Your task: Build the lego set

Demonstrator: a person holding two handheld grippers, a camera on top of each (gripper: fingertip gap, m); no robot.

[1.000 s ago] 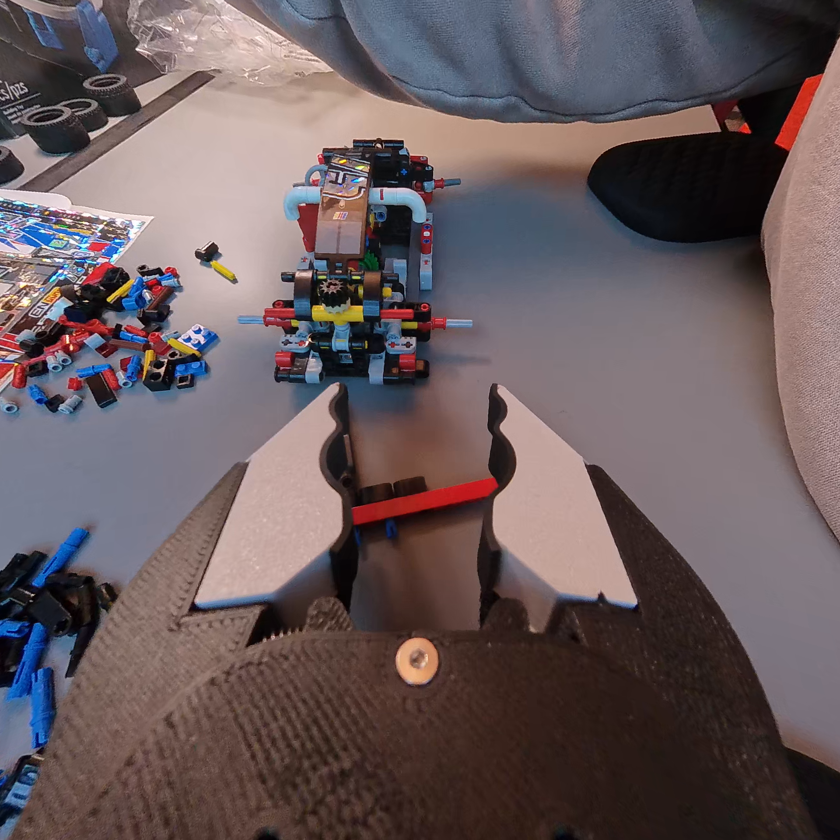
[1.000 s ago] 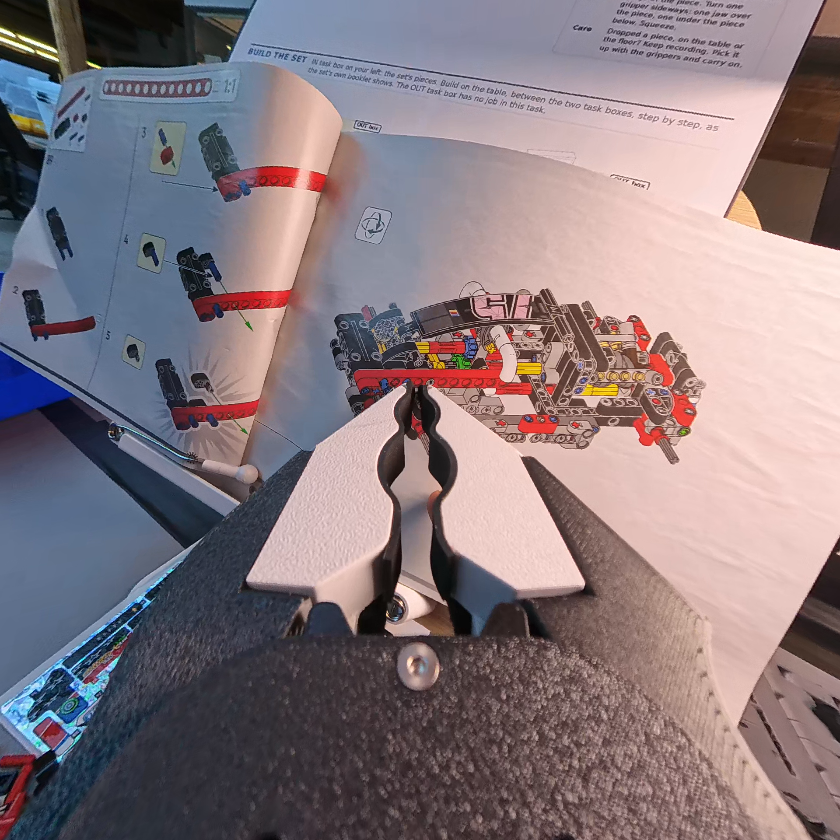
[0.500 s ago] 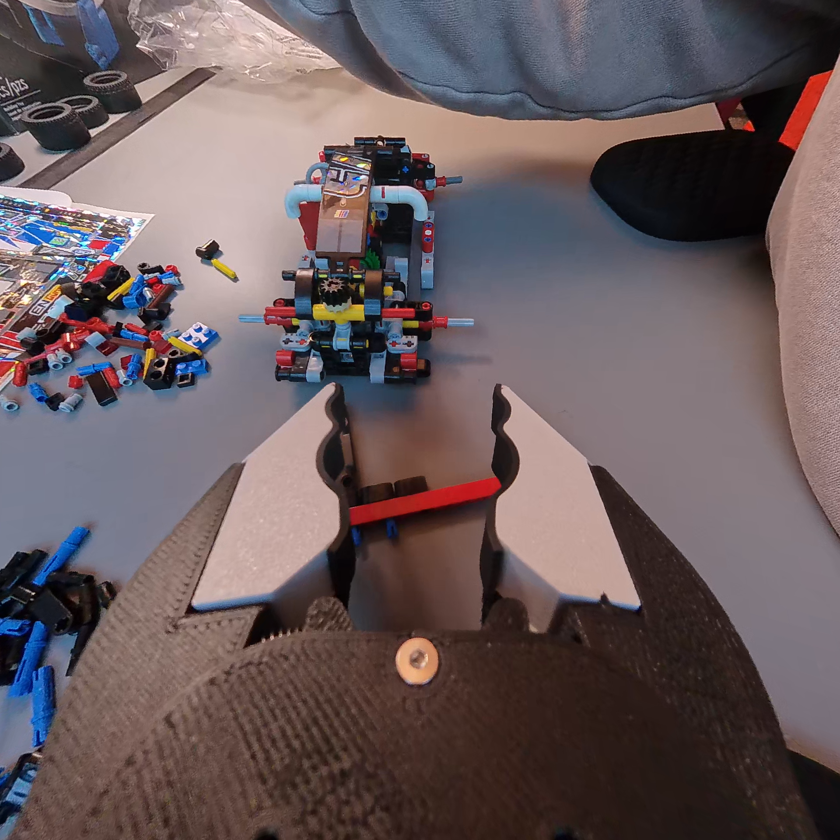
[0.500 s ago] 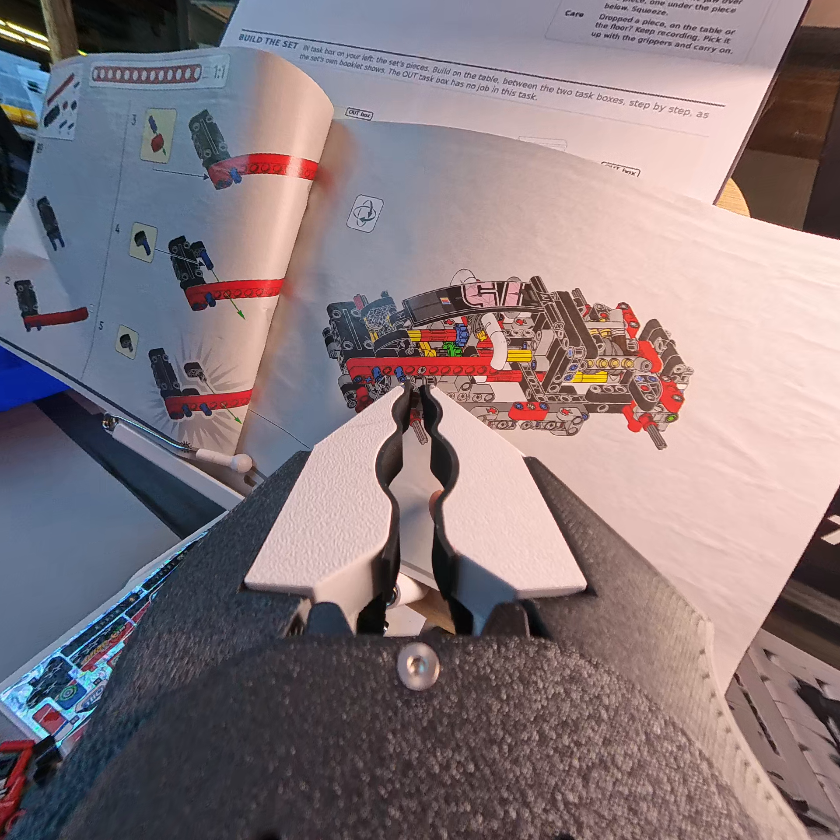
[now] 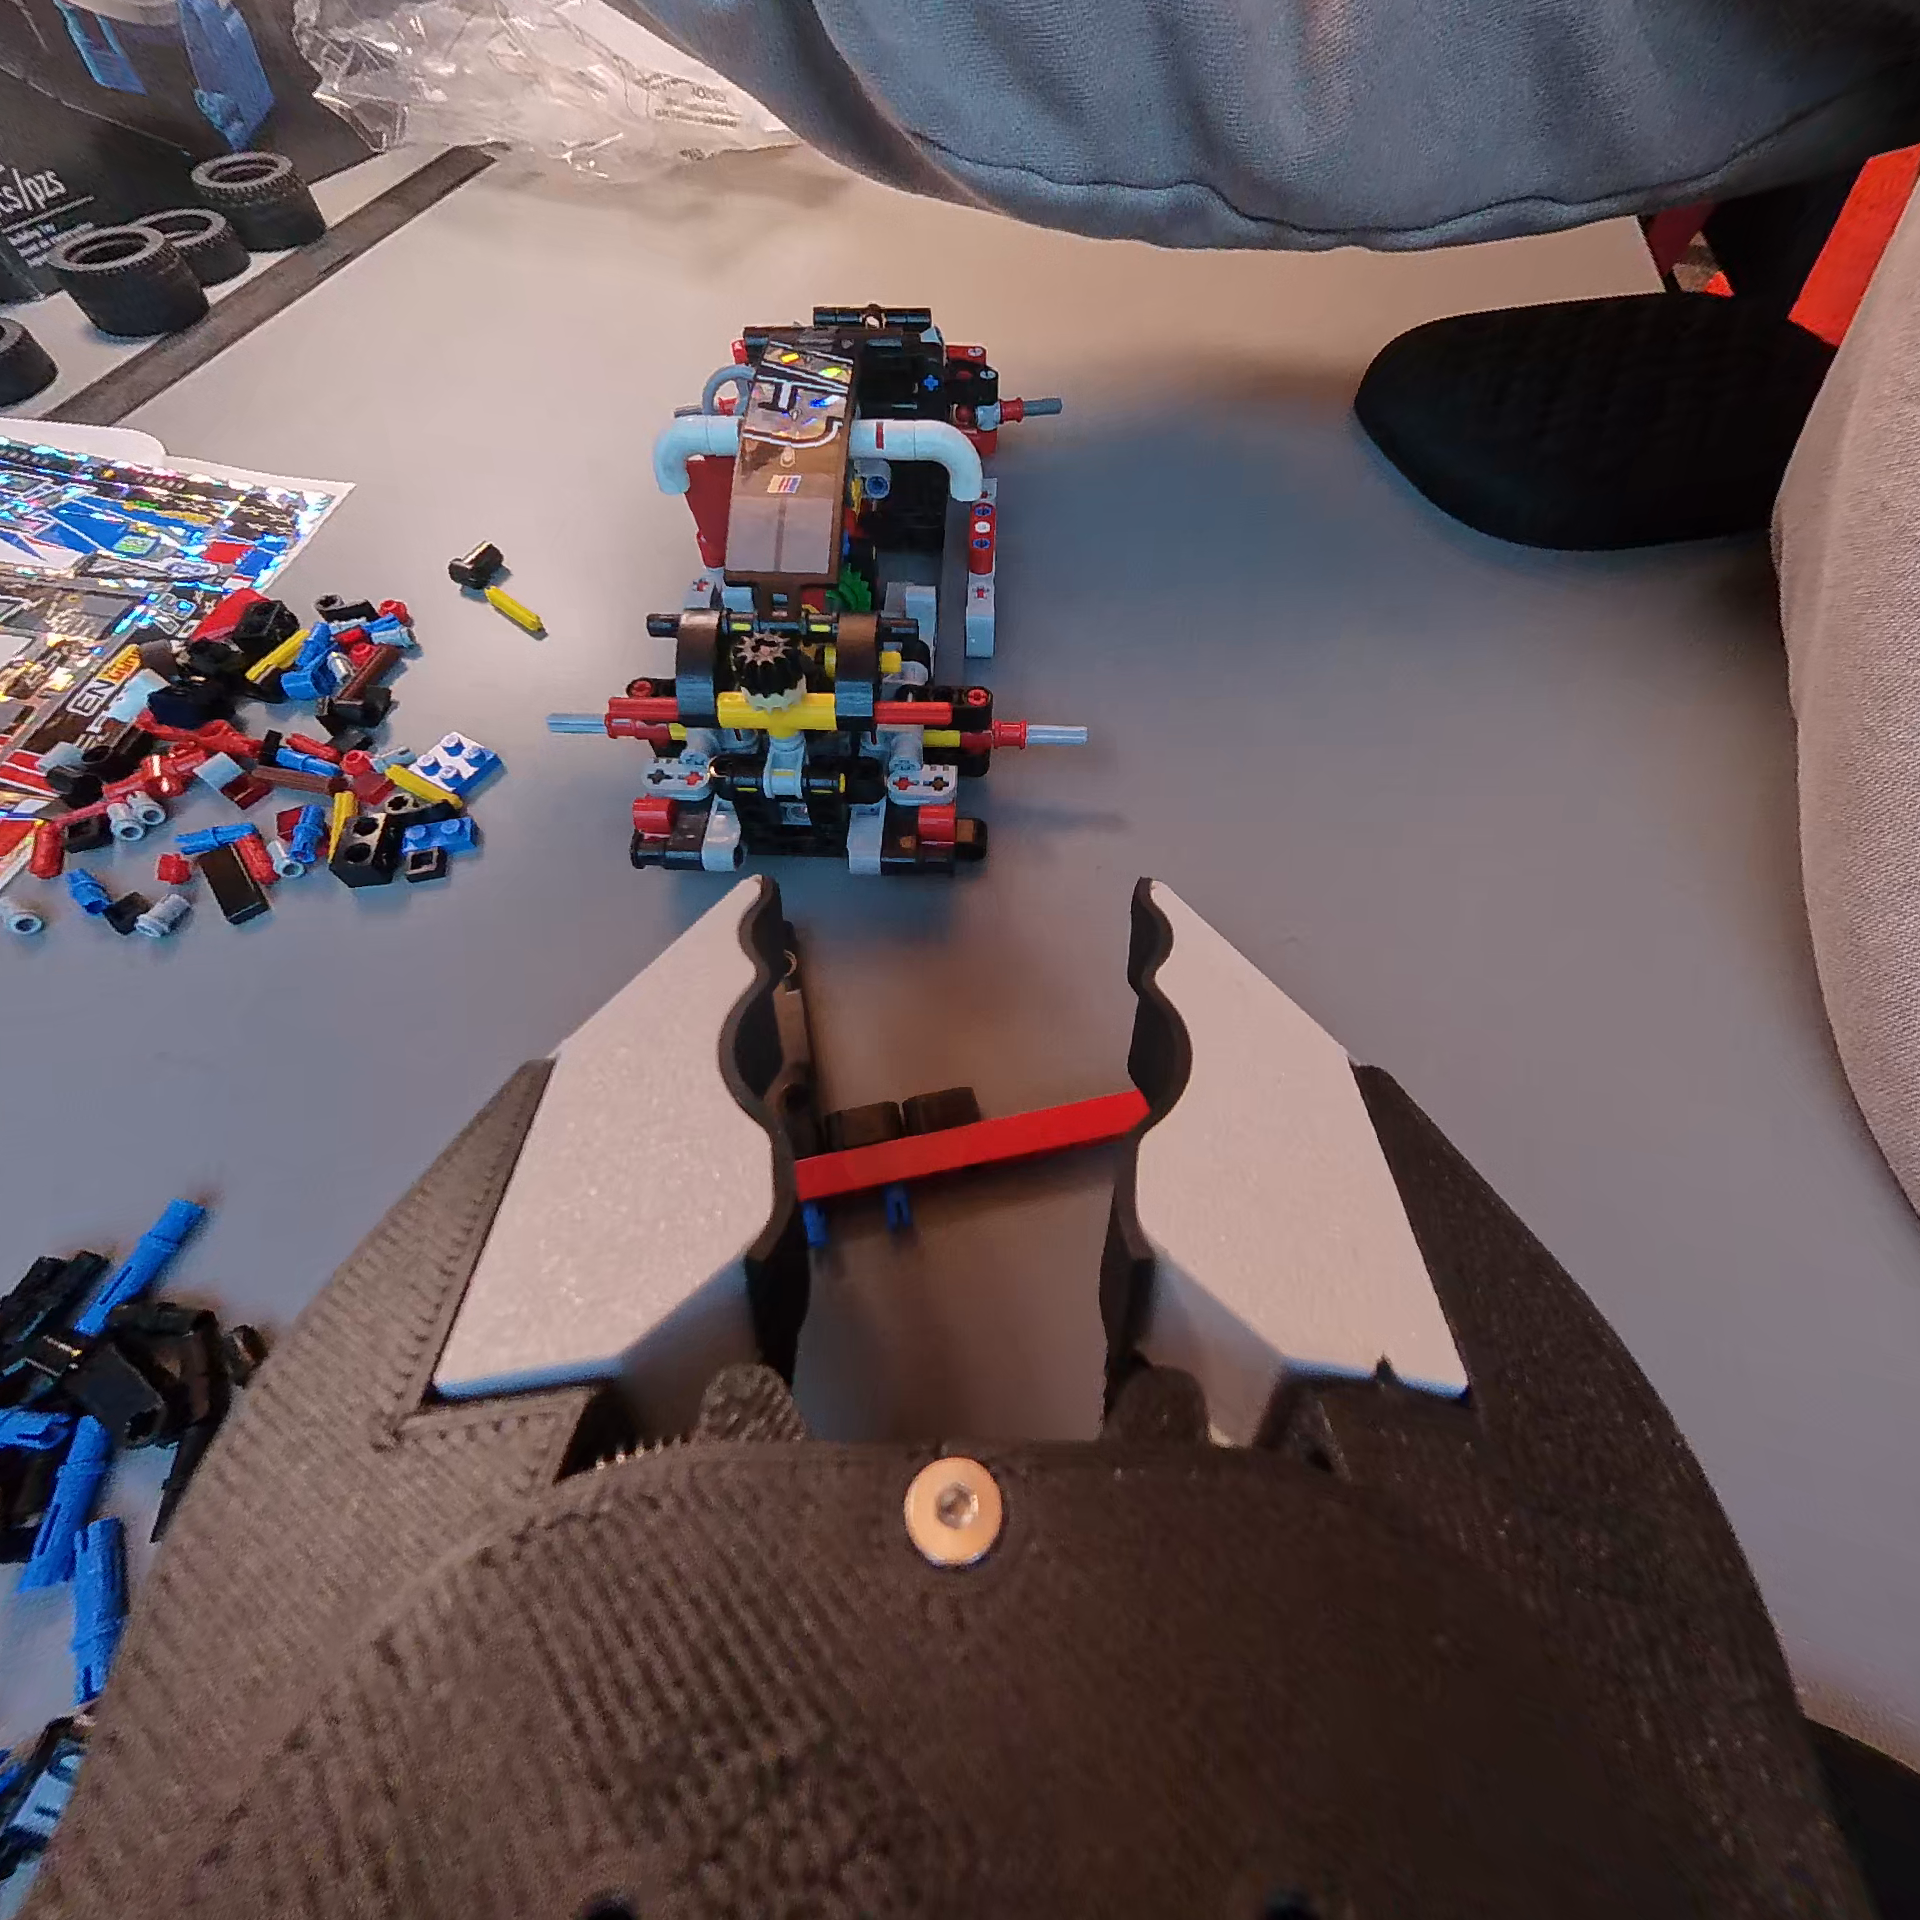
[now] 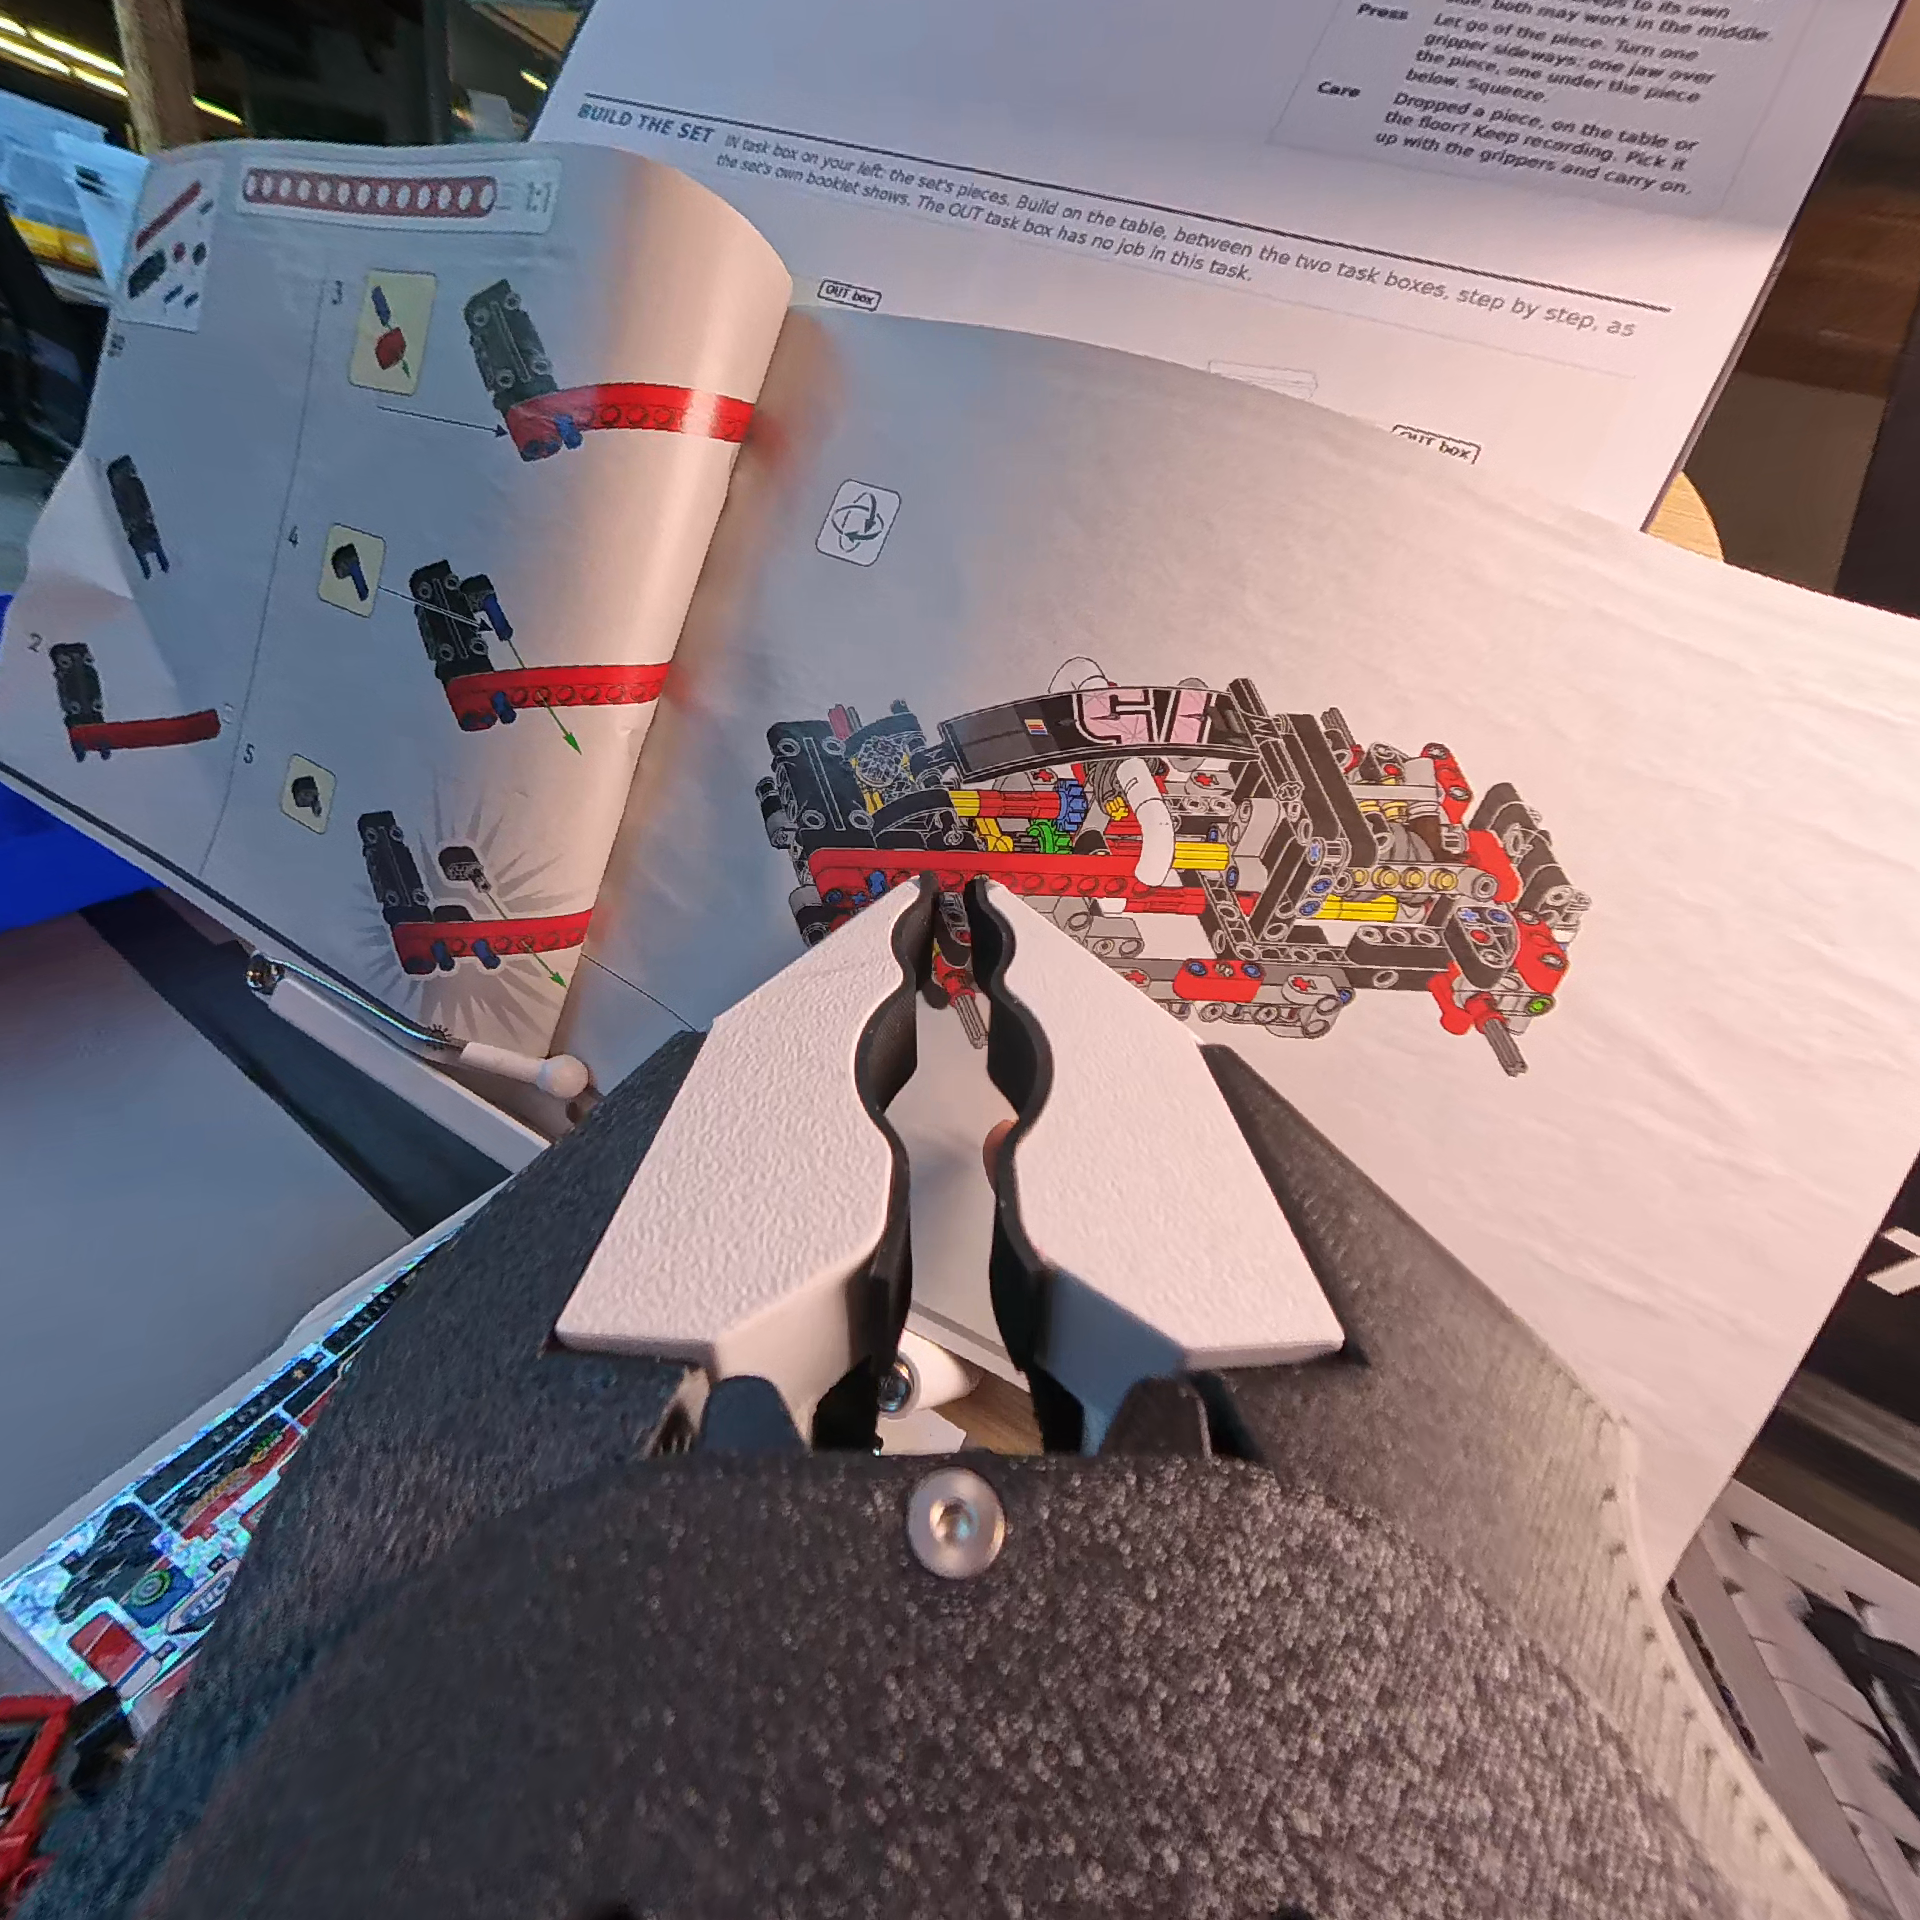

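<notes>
My left gripper [image 5: 954, 894] is shut on a red beam [image 5: 971, 1143], held end to end between its fingers. Black blocks and blue pins are fixed near the beam's left end. It hovers just in front of the part-built car chassis [image 5: 821, 623], which stands on the grey table [image 5: 1299, 831]. My right gripper [image 6: 948, 883] is shut with nothing seen between its jaws. It points at the open instruction booklet [image 6: 1039, 582], and its tips lie over the printed car picture.
A pile of loose coloured pieces [image 5: 260, 748] and a sticker sheet [image 5: 104, 540] lie left of the chassis. Blue and black pins [image 5: 83, 1382] lie near left. Tyres [image 5: 135, 270] and a plastic bag [image 5: 540, 94] are far left. A person's grey clothing [image 5: 1247, 104] hangs behind. A printed sheet [image 6: 1143, 135] stands behind the booklet. Spacing between my two grippers at the tips: around 45 centimetres.
My right gripper has shifted slightly against the booklet, staying shut. My left gripper has held almost still with the red beam in it.
</notes>
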